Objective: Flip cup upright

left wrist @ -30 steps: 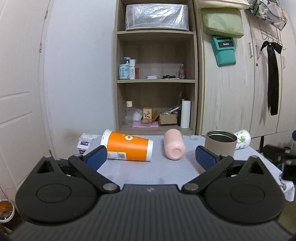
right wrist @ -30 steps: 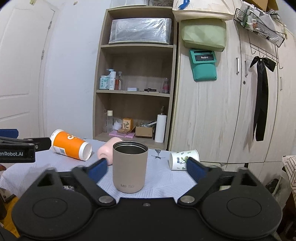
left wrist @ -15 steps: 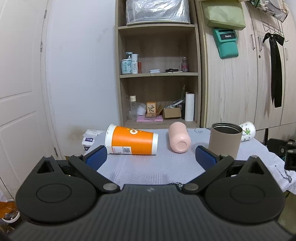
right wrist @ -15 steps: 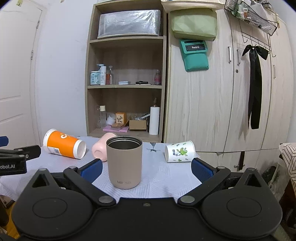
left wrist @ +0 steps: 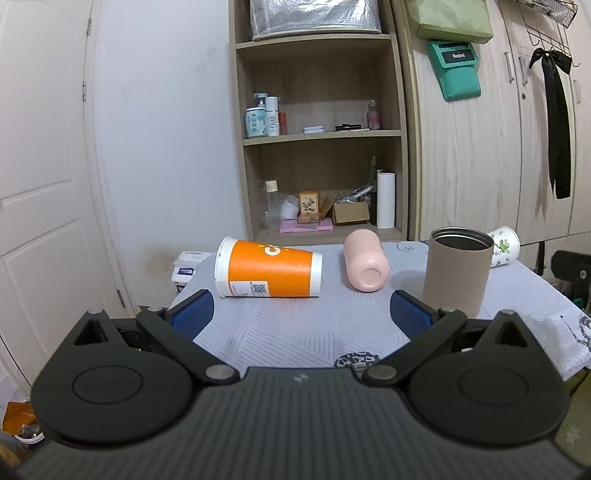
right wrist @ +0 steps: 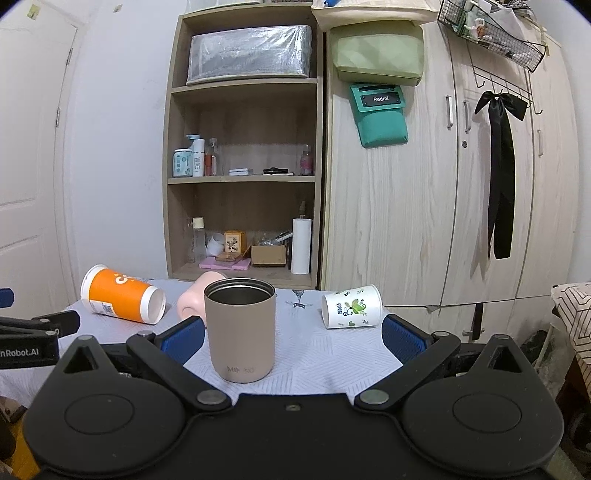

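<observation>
Pretty ordinary small room. White wall (left wrist: pixel 166 129) on the left with a white panelled door (left wrist: pixel 40 206) next to it. Straight ahead there's an open wooden shelf unit (right wrist: pixel 243 177) crammed with bottles, small boxes and a paper roll, plus a foil-wrapped box on the top shelf. Right beside it stands a light wood wardrobe (right wrist: pixel 443 206) with a teal pouch (right wrist: pixel 382 114), a green bag and a black ribbon (right wrist: pixel 500 177) hanging on it. A wire basket (right wrist: pixel 491 33) hangs up top. Lighting's even and indoor.
</observation>
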`<state>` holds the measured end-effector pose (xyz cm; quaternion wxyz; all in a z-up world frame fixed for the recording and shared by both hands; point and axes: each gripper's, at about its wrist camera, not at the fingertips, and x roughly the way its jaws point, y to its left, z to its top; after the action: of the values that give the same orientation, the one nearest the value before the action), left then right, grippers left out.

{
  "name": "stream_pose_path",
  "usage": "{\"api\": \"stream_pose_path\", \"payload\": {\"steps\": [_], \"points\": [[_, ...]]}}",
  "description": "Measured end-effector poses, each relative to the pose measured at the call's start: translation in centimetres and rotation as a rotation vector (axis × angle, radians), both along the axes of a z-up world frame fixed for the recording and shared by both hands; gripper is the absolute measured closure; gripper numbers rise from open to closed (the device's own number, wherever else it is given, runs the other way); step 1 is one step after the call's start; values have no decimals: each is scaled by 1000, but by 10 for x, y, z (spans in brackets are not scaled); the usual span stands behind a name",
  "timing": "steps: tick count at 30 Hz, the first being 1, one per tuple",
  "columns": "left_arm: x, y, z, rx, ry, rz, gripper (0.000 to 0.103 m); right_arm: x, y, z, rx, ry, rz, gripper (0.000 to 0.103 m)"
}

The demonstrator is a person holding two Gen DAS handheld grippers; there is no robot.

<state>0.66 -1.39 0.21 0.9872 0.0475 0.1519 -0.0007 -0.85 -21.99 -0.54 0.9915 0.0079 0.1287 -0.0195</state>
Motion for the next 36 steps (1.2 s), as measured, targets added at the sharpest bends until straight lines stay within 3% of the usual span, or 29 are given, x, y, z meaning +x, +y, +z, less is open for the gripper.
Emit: {"api": "stream_pose_path", "payload": {"steps": [22,36], "points": [[6,-3,-3,37,33,41,0,1,5,-3,-8,15,10,0],[-2,-8,-1,88,-17,25,0,2,6,-4,-15,15,5,0]]}}
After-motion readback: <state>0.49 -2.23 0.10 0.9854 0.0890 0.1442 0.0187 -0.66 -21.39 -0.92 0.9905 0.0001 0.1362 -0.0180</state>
